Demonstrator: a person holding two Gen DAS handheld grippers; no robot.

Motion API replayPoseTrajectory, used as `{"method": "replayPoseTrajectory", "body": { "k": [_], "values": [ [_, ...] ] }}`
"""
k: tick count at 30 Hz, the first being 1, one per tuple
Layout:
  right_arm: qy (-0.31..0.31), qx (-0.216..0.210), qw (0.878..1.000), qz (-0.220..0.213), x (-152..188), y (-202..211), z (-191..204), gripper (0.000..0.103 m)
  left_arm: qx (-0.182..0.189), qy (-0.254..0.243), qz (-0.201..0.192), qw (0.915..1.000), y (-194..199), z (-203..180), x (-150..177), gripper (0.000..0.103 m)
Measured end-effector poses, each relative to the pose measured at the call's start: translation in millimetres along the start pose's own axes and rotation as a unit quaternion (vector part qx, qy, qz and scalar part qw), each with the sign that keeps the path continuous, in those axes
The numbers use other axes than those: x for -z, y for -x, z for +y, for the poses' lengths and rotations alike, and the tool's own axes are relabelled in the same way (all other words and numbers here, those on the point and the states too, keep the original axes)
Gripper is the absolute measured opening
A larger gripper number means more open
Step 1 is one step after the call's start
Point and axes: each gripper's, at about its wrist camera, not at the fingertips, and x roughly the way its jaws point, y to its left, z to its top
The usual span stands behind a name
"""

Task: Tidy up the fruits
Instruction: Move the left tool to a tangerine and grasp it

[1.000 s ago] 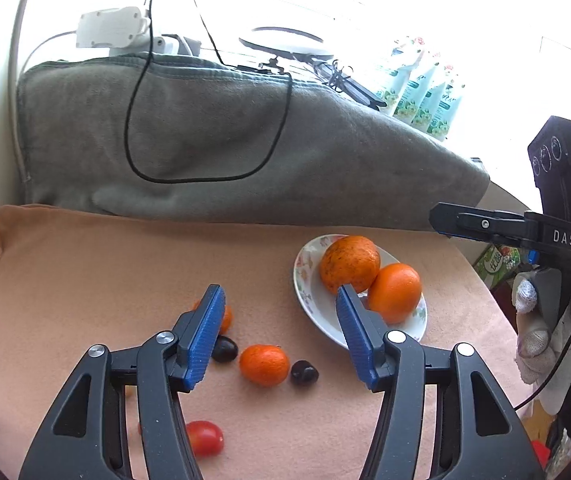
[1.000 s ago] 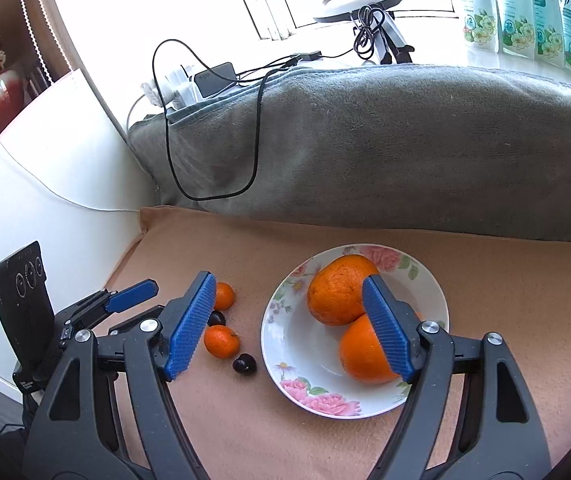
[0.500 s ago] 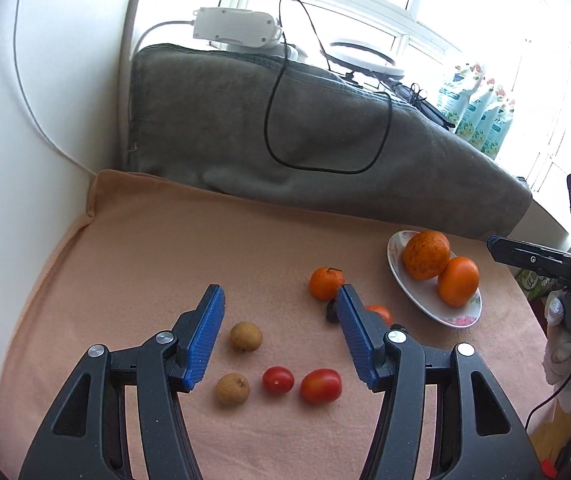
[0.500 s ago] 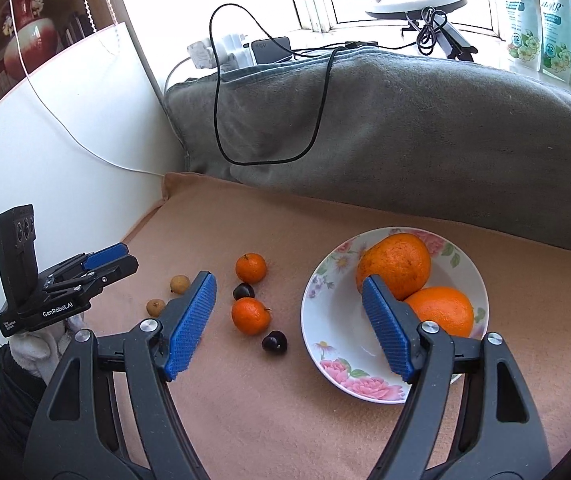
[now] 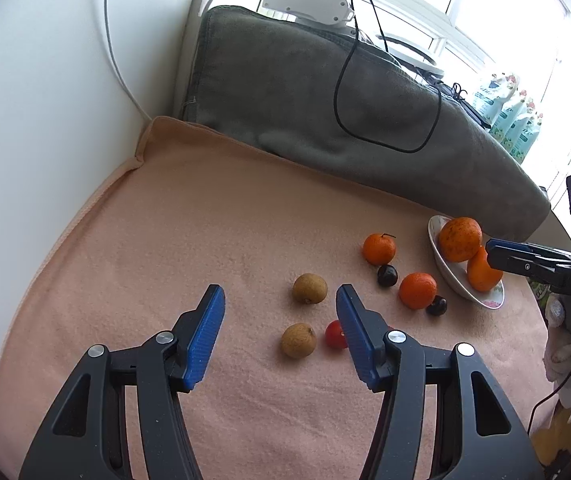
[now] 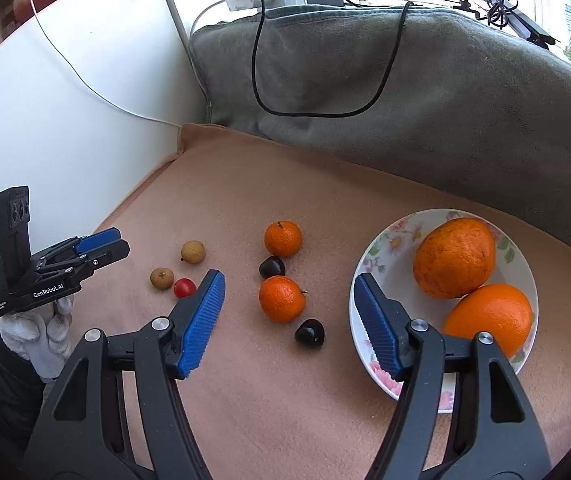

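The left gripper [image 5: 280, 318] has swung away from the flowered plate [image 5: 445, 276] over the last second and now looks down on the loose small fruit. Its jaws gape wide and hold nothing. From its camera, one longan [image 5: 310, 288] lies well out from the plate between the fingertips, a second longan [image 5: 298, 340] nearer the gripper, and a cherry tomato [image 5: 334, 334] touches the right blue pad's edge in the picture. Closer to the plate sit two mandarins [image 5: 379, 248] [image 5: 418, 290] and two dark cherries [image 5: 387, 275] [image 5: 436, 305]. Two big oranges [image 5: 460, 239] [image 5: 481, 274] already rest in the plate.

From the right wrist camera, the right gripper [image 6: 289, 296] hovers just off the plate's [image 6: 359, 292] rim, likewise spread wide and empty, with the nearer mandarin [image 6: 282, 298] and a cherry [image 6: 309, 332] framed between its fingers. The left gripper [image 6: 97, 242] hangs farthest from the plate, beyond the longans [image 6: 193, 252] [image 6: 162, 278] and tomato [image 6: 184, 287].

I'd judge this the start of a fresh pick: the large fruit is sorted, the small still scattered. Next, either gripper must drop over one small round fruit and close gently, since these will roll on the peach cloth [image 6: 269, 184].
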Motion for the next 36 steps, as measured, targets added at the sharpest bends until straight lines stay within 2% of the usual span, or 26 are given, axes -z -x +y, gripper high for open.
{"method": "replayPoseTrajectory", "body": {
  "k": [3, 5, 8, 12, 24, 36],
  "values": [
    [0.017, 0.005, 1.000, 0.012, 1.4, -10.1, 7.5, 0.067, 0.007, 0.001, 0.006, 1.0000, -4.6, 0.1, -0.1, 0.057],
    [0.026, 0.009, 0.999, 0.022, 2.7, -17.0, 11.5, 0.060, 0.012, -0.001, 0.011, 0.9999, -8.6, -2.1, -1.0, 0.057],
    [0.035, 0.017, 0.999, 0.036, 5.6, -27.8, 14.2, 0.056, 0.025, -0.005, 0.019, 0.9995, -15.9, -7.4, -2.2, 0.057],
    [0.042, 0.026, 0.998, 0.048, 8.7, -39.1, 14.1, 0.050, 0.036, -0.005, 0.031, 0.9988, -26.9, -10.7, -4.2, 0.052],
    [0.068, 0.035, 0.994, 0.072, 10.7, -66.7, 22.3, 0.049, 0.042, -0.023, 0.058, 0.9972, -51.1, -17.1, -4.4, 0.041],
    [0.084, 0.050, 0.991, 0.090, 11.1, -88.3, 27.6, 0.048, 0.032, -0.030, 0.079, 0.9959, -71.5, -17.9, -3.1, 0.037]
  ]
}}
